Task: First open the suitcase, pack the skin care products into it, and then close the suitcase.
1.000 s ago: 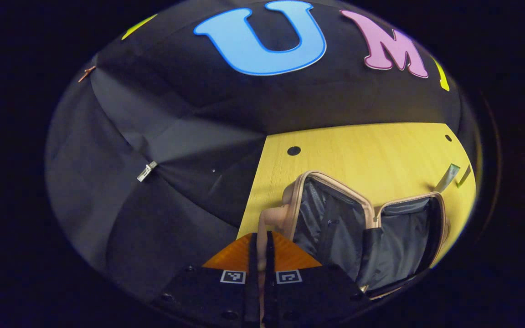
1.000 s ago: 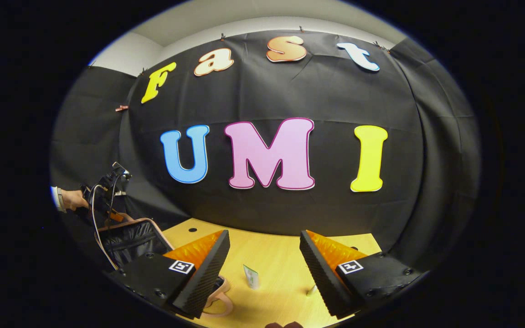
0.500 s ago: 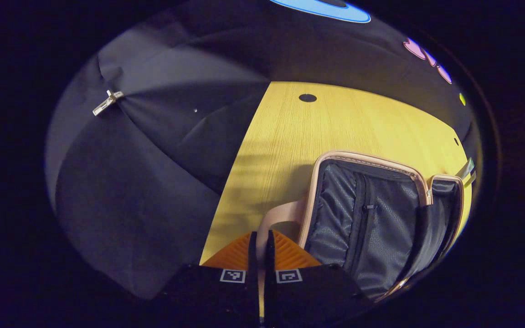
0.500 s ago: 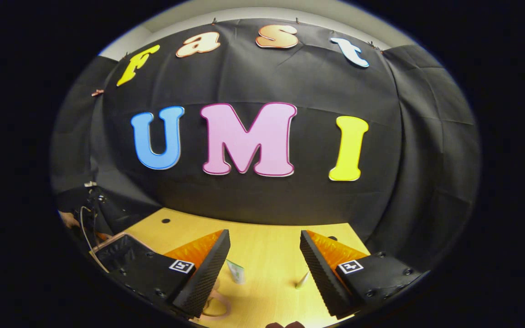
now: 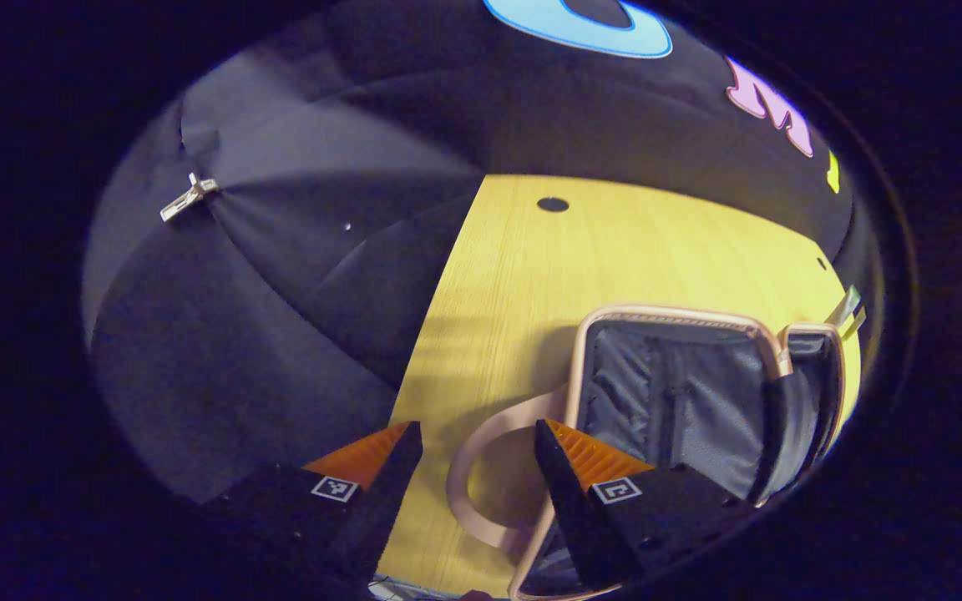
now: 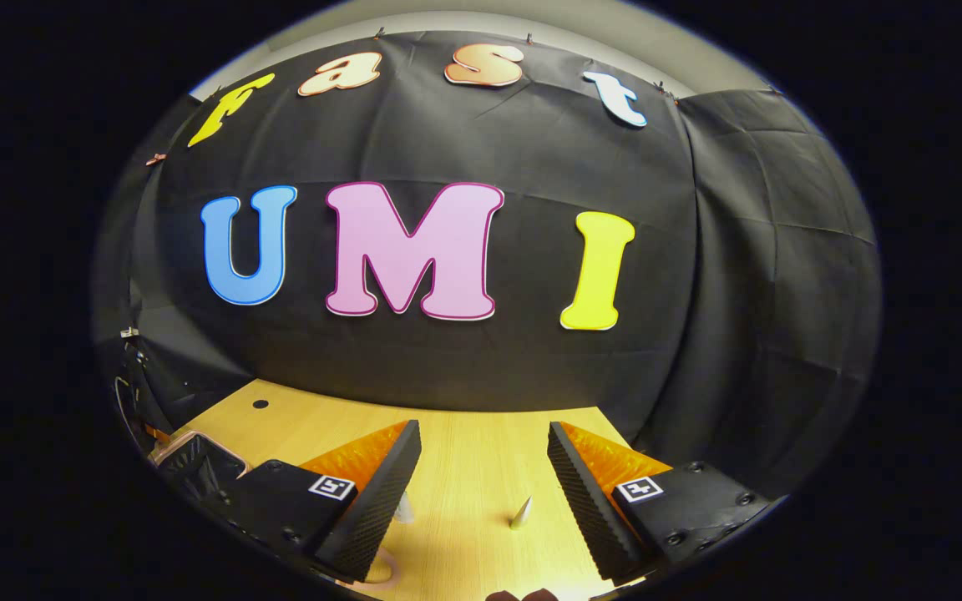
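Suitcase lay open flat on the surface, dark lining up, its handle a pale loop on the wood beside the rim. Left claw stood over that handle with fingers apart — gripping nothing, the loop lying between them. In the right gripper view a corner of the suitcase showed at far left; two small pale skin care items, one near the left finger and one nearer the middle, sat on the surface ahead of the right claw, which was also spread wide and empty. What kind of containers they were could not be told.

Judgement: opening looked done; packing was the step in hand. To do it well — bring the right claw down square over one item, close on its body rather than its narrow tip so it would not squirt out, carry it well over the rim before letting go. Left claw should be kept off the lid so nothing swings shut.
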A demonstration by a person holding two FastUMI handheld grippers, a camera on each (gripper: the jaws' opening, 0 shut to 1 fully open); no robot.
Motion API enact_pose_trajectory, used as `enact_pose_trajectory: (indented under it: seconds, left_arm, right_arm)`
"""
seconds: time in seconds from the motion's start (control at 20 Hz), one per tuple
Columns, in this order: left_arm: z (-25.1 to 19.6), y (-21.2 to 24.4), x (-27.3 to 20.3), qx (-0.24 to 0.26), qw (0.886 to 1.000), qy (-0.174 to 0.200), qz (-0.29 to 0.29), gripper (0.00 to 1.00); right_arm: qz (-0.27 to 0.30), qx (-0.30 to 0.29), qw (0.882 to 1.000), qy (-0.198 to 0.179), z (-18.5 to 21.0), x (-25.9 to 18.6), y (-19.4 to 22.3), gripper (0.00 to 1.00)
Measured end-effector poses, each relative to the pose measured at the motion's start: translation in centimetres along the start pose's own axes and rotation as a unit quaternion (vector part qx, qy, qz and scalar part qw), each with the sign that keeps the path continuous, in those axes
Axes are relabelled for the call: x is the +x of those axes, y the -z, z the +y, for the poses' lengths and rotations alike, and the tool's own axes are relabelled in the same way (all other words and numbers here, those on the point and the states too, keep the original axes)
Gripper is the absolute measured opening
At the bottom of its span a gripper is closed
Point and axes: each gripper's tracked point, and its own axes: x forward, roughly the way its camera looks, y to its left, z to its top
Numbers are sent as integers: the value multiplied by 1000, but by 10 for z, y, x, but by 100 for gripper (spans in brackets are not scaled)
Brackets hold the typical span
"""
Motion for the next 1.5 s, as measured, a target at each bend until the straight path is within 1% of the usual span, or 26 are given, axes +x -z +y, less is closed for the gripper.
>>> enact_pose_trajectory:
  seconds: [0.05,0.1,0.15,0.25,0.3,0.35,0.45,0.55,0.65,0.75,0.9,1.0,1.05,1.15,1.2,1.3,1.4,1.5]
  left_arm:
    - [-15,-20,-21,3,999,14,-34,86]
    - [-34,-40,-40,9,997,28,-71,92]
    - [-60,-57,-62,20,993,49,-102,94]
    - [-123,-84,-104,49,981,95,-159,95]
    - [-160,-97,-125,59,974,119,-182,96]
    - [-201,-105,-145,67,966,153,-200,96]
    - [-280,-114,-177,76,952,204,-215,96]
    - [-345,-115,-191,88,939,253,-215,96]
    - [-407,-101,-197,110,932,283,-196,96]
    - [-458,-82,-194,133,928,303,-173,96]
    - [-513,-70,-157,149,927,320,-123,97]
    - [-538,-70,-129,146,932,322,-83,96]
    - [-549,-71,-116,148,935,316,-67,97]
    - [-558,-66,-93,159,945,284,-33,97]
    - [-562,-67,-89,155,948,278,-22,97]
    - [-570,-75,-83,144,952,269,-12,97]
    - [-571,-74,-51,151,959,240,-13,97]
    - [-580,-73,-38,153,960,235,-4,97]
  right_arm:
    - [0,-3,1000,0,-2,-2,2,97]
    - [-4,-5,1000,1,-4,-3,1,97]
    - [-9,-5,1000,0,-5,-4,0,97]
    - [-12,-4,1000,-11,-4,-5,6,97]
    - [-6,-3,1000,-24,-2,-4,12,97]
    - [-2,-4,999,-39,0,-1,16,97]
    - [6,-7,998,-56,-3,6,23,97]
    - [-2,-11,998,-58,-11,14,24,96]
    - [3,-12,998,-68,-15,21,32,96]
    - [6,-19,997,-77,-22,26,40,96]
    - [28,-15,995,-97,-26,31,65,96]
    - [41,-14,994,-99,-31,33,82,96]
    - [47,-12,994,-100,-33,34,91,97]
    - [64,-9,992,-107,-35,36,111,96]
    - [74,-13,991,-112,-37,39,125,96]
    - [109,-23,987,-113,-46,47,160,96]
    - [137,-21,984,-116,-53,56,187,97]
    - [158,-21,980,-119,-57,63,210,97]
